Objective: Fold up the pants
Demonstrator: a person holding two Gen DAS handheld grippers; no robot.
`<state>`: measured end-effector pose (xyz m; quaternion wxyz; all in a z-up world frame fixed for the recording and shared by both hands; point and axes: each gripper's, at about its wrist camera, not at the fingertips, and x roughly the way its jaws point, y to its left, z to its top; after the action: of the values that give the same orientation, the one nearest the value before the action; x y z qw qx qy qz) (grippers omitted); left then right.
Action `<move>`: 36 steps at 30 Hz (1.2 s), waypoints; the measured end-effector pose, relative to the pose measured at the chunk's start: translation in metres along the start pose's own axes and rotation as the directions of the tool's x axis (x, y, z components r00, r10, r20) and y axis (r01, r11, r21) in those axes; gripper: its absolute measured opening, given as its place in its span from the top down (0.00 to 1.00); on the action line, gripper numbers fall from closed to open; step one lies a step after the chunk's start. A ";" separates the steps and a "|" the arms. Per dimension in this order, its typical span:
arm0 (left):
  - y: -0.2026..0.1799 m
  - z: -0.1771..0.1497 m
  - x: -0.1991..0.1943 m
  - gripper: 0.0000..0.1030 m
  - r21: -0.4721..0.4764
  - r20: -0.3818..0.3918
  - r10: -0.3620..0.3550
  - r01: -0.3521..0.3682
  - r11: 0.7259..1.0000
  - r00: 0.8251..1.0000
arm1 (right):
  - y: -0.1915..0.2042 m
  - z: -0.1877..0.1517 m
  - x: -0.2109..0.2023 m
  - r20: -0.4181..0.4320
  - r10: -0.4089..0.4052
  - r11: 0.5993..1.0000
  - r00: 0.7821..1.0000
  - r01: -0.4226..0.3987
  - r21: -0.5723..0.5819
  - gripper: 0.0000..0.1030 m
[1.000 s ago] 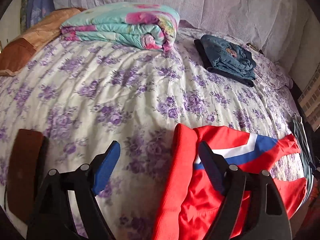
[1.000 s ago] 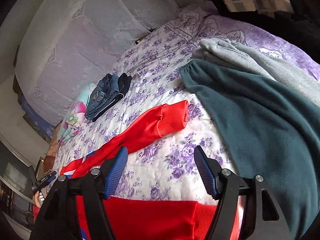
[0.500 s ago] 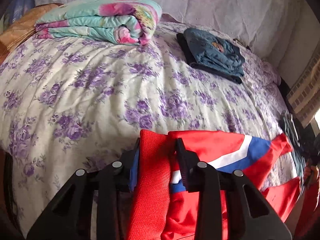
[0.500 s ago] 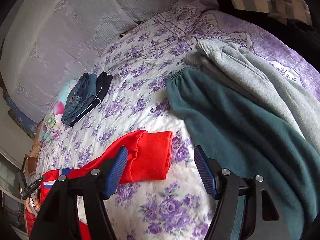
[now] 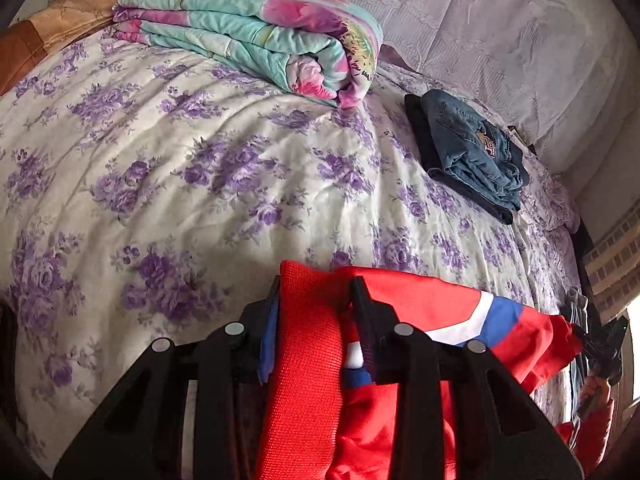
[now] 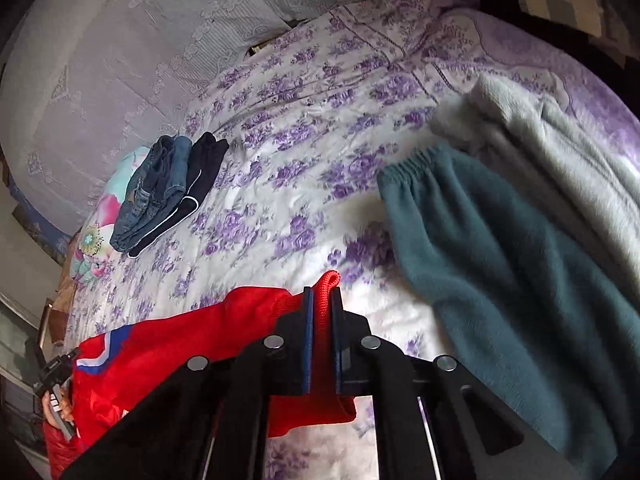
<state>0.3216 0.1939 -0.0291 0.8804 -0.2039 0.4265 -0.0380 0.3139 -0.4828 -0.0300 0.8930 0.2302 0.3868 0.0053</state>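
The red pants [image 5: 420,304] with a white and blue stripe lie on the floral bed. My left gripper [image 5: 316,292] is shut on their ribbed red waistband [image 5: 304,360] at the near edge of the bed. My right gripper [image 6: 320,300] is shut on the red ribbed leg cuff [image 6: 329,280], which sticks up between the jaws. The rest of the pants [image 6: 180,340] trails to the left in the right wrist view. The right gripper also shows at the far right of the left wrist view [image 5: 600,344], gripping the pants' other end.
A folded floral quilt [image 5: 260,36] and folded jeans [image 5: 472,148] lie at the back of the bed [image 5: 200,168]. Dark green pants [image 6: 500,260] and a grey garment [image 6: 560,140] lie to the right of the cuff. Pale pillows [image 6: 120,40] line the headboard.
Both grippers went from open to shut: the left closed on the waistband first, then the right closed on the leg cuff. The cuff is now lifted off the bed.
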 end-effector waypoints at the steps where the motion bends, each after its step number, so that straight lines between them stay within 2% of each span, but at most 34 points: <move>1: -0.002 0.003 0.001 0.69 0.001 0.010 0.006 -0.006 1.000 1.000 | -0.001 0.004 0.002 0.003 -0.012 1.000 1.000 0.012 0.004 0.92; 6: -0.006 0.021 -0.005 0.70 -0.025 0.101 0.010 -0.007 1.000 0.995 | -0.007 0.023 0.015 0.041 -0.032 0.999 0.999 0.031 0.027 0.93; 12: -0.003 0.041 0.021 0.70 -0.051 0.095 0.083 -0.079 0.996 0.992 | 0.008 0.048 0.059 0.057 -0.093 0.995 0.994 0.092 0.027 0.93; 15: 0.001 0.043 0.030 0.69 -0.058 0.094 0.103 -0.098 0.994 0.990 | 0.004 0.049 0.088 0.002 -0.174 0.985 0.985 0.174 0.010 0.92; 16: 0.002 0.043 0.035 0.67 -0.055 0.073 0.108 -0.104 0.993 0.992 | 0.004 0.046 0.091 0.004 -0.176 0.984 0.984 0.176 -0.012 0.93; 18: 0.005 0.042 0.045 0.61 -0.046 0.010 0.123 -0.123 0.991 0.992 | 0.005 0.046 0.086 0.016 -0.182 0.983 0.983 0.183 -0.032 0.85; 19: 0.006 0.043 0.044 0.56 -0.045 0.002 0.122 -0.122 0.991 0.992 | 0.005 0.045 0.080 0.017 -0.186 0.982 0.982 0.186 -0.022 0.82; 20: 0.006 0.043 0.039 0.51 -0.042 -0.006 0.134 -0.134 0.990 0.991 | 0.004 0.042 0.070 0.028 -0.189 0.982 0.981 0.190 -0.008 0.74; 21: 0.006 0.043 0.031 0.39 -0.042 -0.003 0.153 -0.153 0.987 0.988 | 0.005 0.038 0.058 0.048 -0.182 0.983 0.982 0.183 -0.004 0.69; 22: 0.007 0.041 0.021 0.31 -0.045 0.012 0.169 -0.168 0.985 0.986 | 0.008 0.032 0.044 0.057 -0.159 0.987 0.986 0.161 -0.019 0.68; 24: 0.010 0.033 -0.001 0.30 -0.032 0.028 0.141 -0.141 0.990 0.990 | 0.015 0.016 0.022 0.040 -0.126 0.988 0.991 0.129 -0.085 0.59; 27: 0.015 0.015 -0.024 0.28 0.020 -0.004 0.119 -0.119 0.993 0.993 | 0.024 -0.016 -0.004 0.006 -0.114 0.978 0.993 0.114 -0.177 0.44; 31: 0.030 -0.012 -0.032 0.26 0.034 -0.060 0.118 -0.117 0.993 0.991 | 0.037 -0.032 -0.008 -0.042 -0.038 0.984 0.998 0.030 -0.174 0.44; 34: 0.038 -0.026 -0.019 0.22 0.026 -0.114 0.109 -0.106 0.994 0.988 | 0.058 -0.032 0.004 -0.057 0.032 0.983 0.998 -0.042 -0.177 0.44; 36: 0.038 -0.034 -0.019 0.22 0.054 -0.093 0.112 -0.107 0.993 0.989 | 0.072 -0.038 0.022 -0.114 0.047 0.978 0.992 -0.069 -0.195 0.44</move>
<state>0.2794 0.2220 -0.0482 0.8644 -0.1564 0.4778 -0.0099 0.3151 -0.3992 -0.0375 0.8886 0.1507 0.4253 0.0824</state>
